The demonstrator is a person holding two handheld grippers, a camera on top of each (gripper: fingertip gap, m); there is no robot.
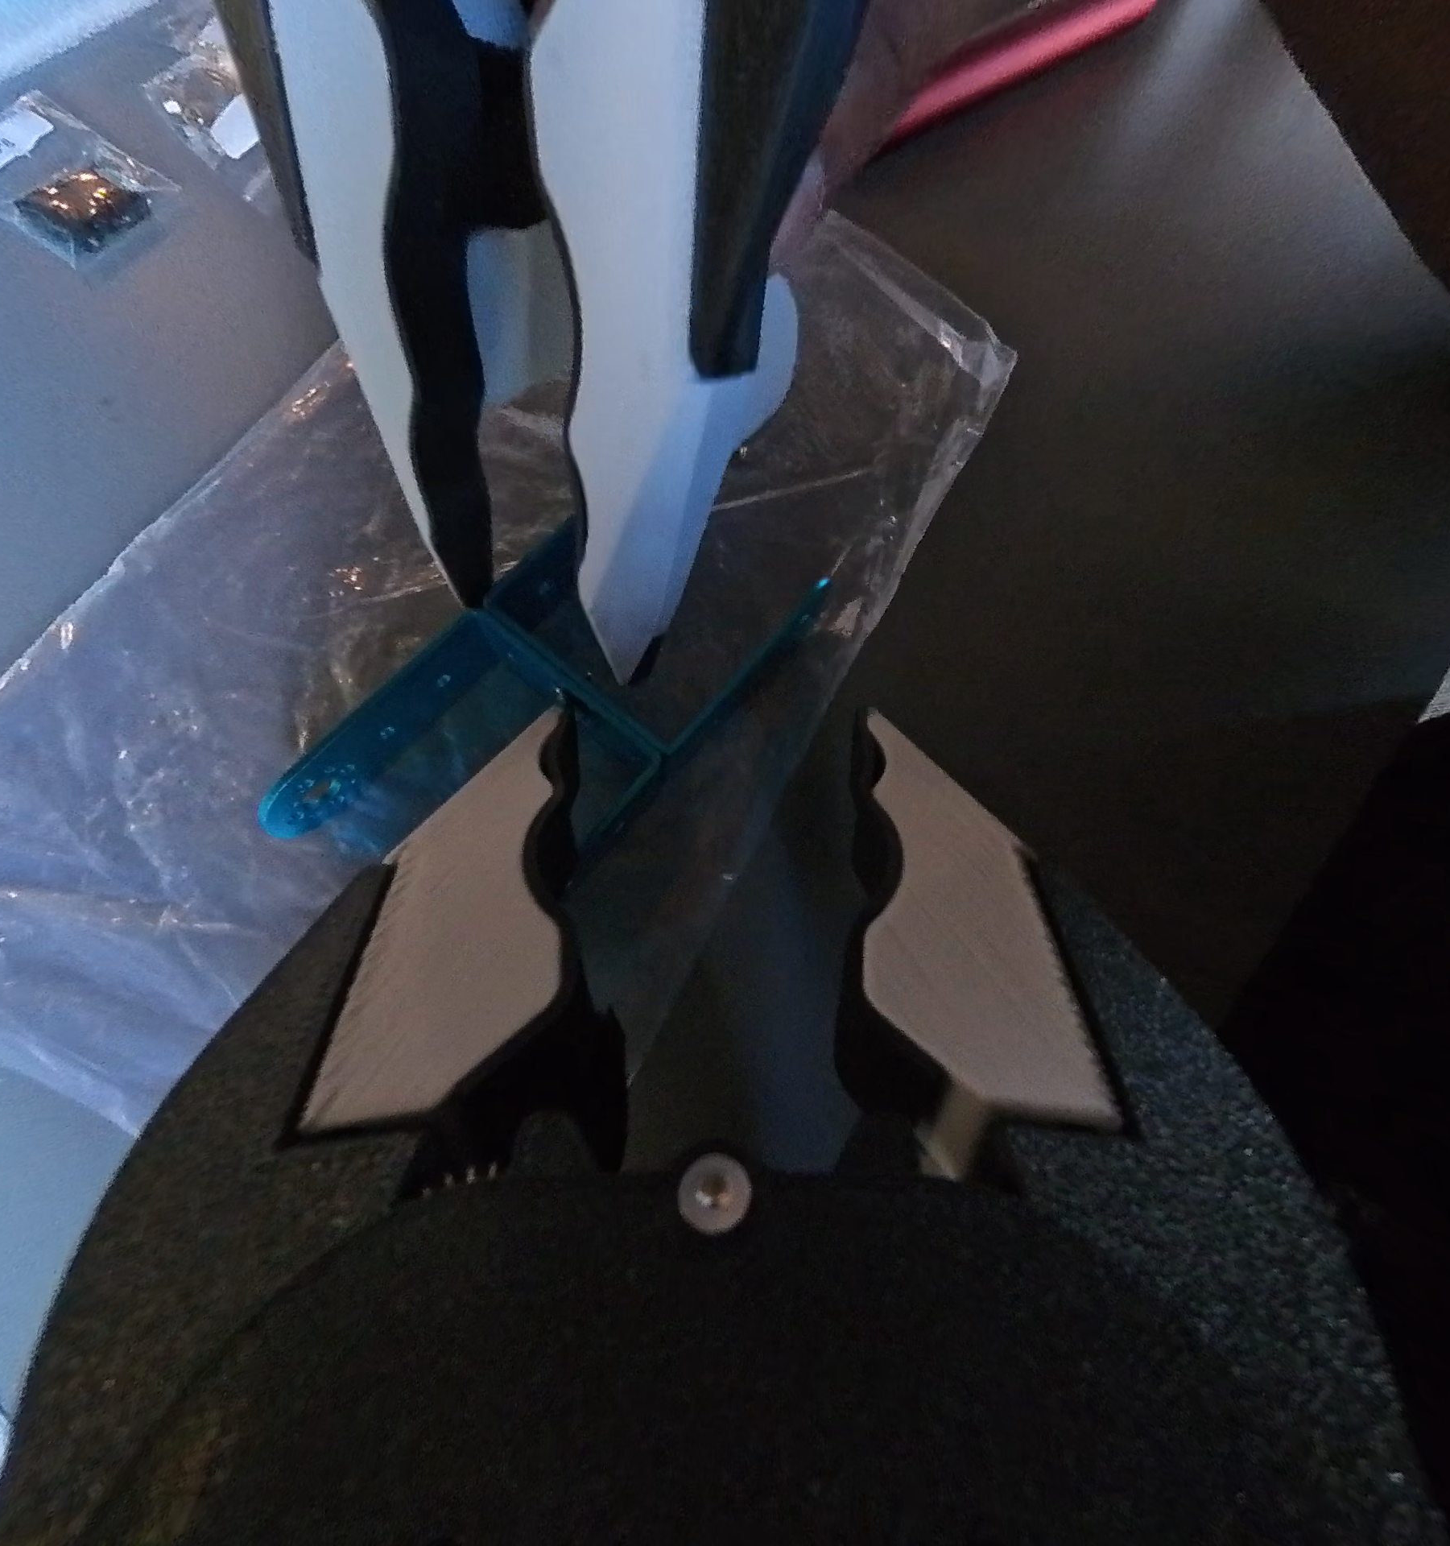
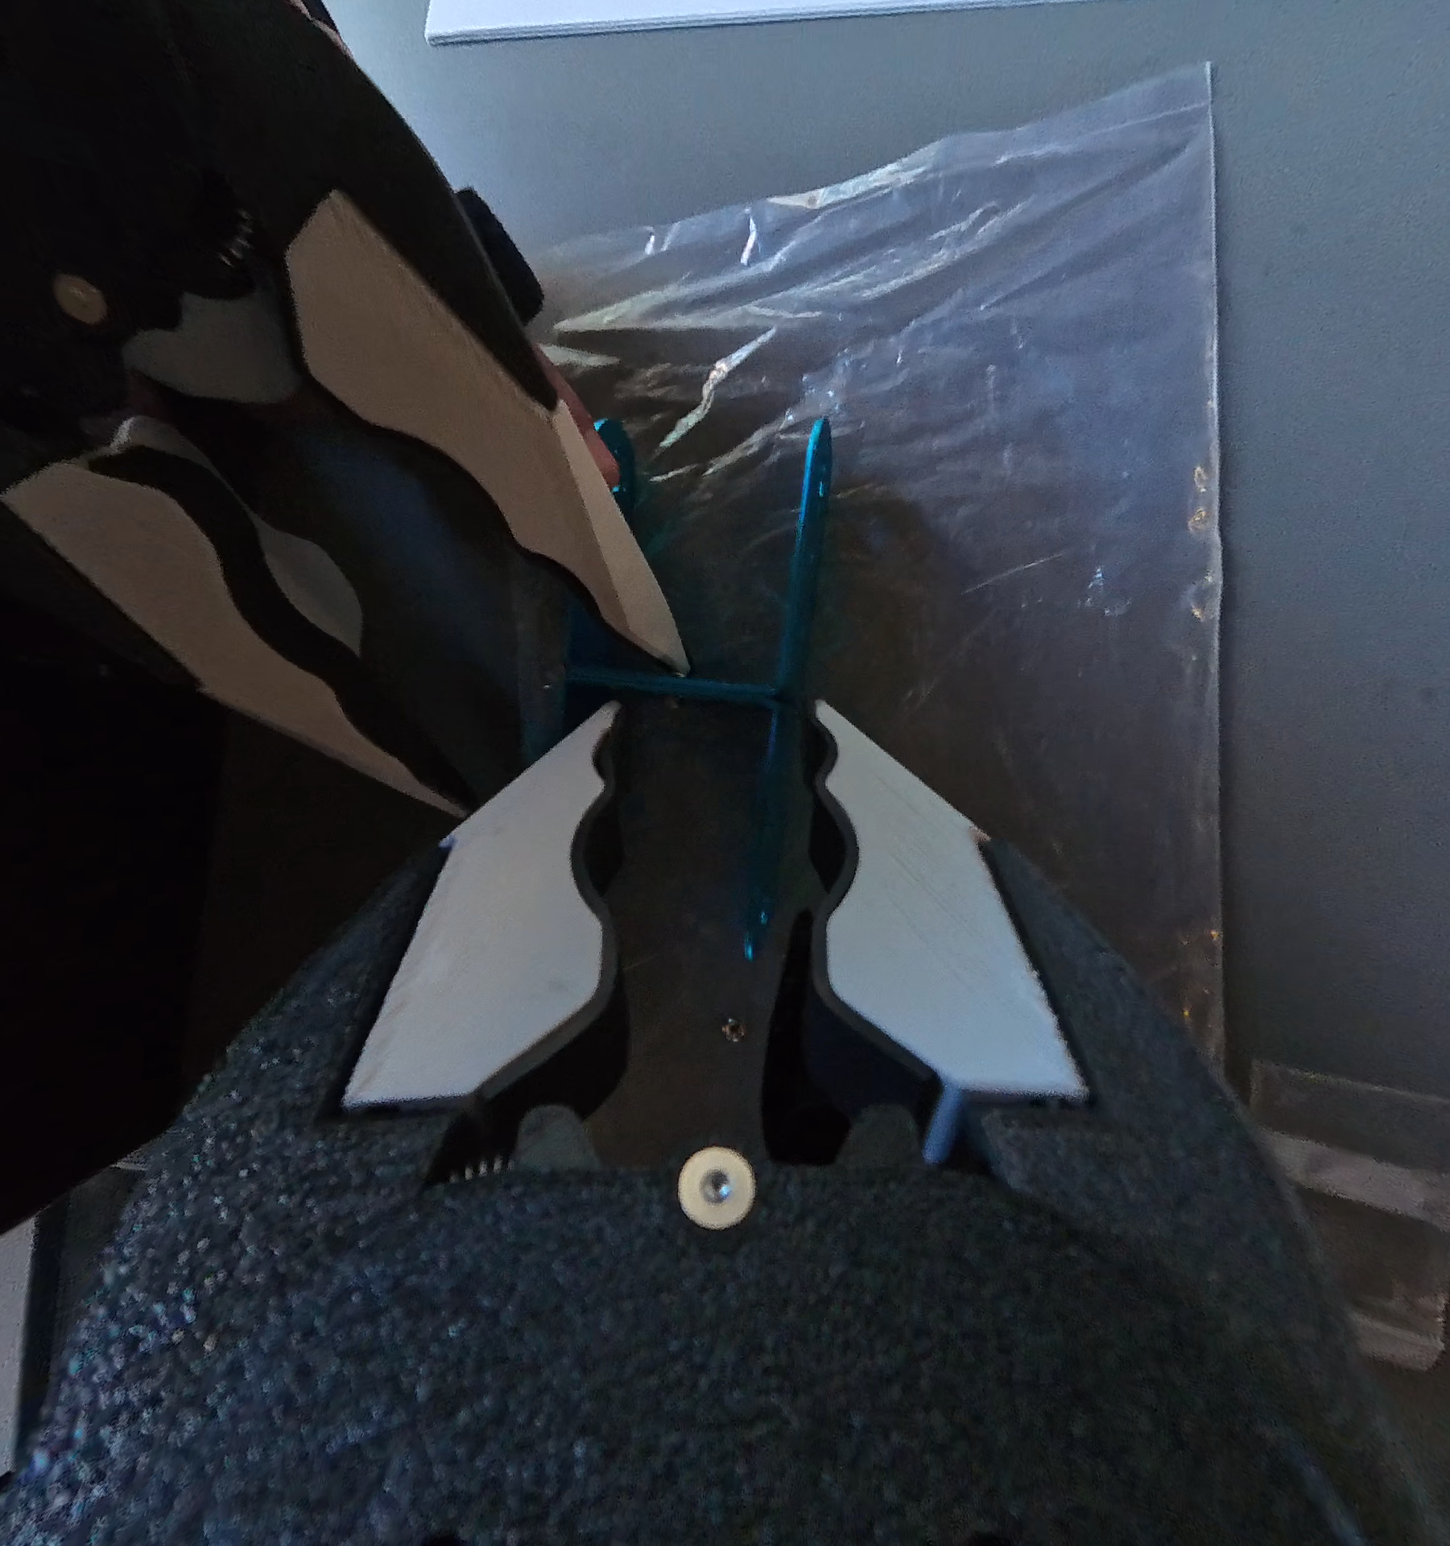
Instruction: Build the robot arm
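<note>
A blue metal bracket (image 1: 420, 728) with holed flanges stands between my two grippers, over a large clear plastic bag (image 1: 161, 711). A small clear bag (image 1: 872, 468) leans behind the bracket and runs down between my left fingers. My left gripper (image 1: 714, 718) is open, with one bracket edge beside its left finger. My right gripper (image 1: 550, 627) comes in from the top of the left wrist view. In the right wrist view my right gripper (image 2: 714, 707) is open, and a bracket (image 2: 805, 544) flange passes between its fingers close to the right one. One fingertip of the left gripper (image 2: 566, 736) touches the bracket's cross piece.
The large clear bag (image 2: 997, 502) lies flat on a grey table (image 2: 1357, 586). Small bags holding dark parts (image 1: 77, 201) lie at the far left. A red object (image 1: 1022, 58) is at the far right. A white sheet (image 2: 704, 17) and another small bag (image 2: 1374, 1213) lie nearby.
</note>
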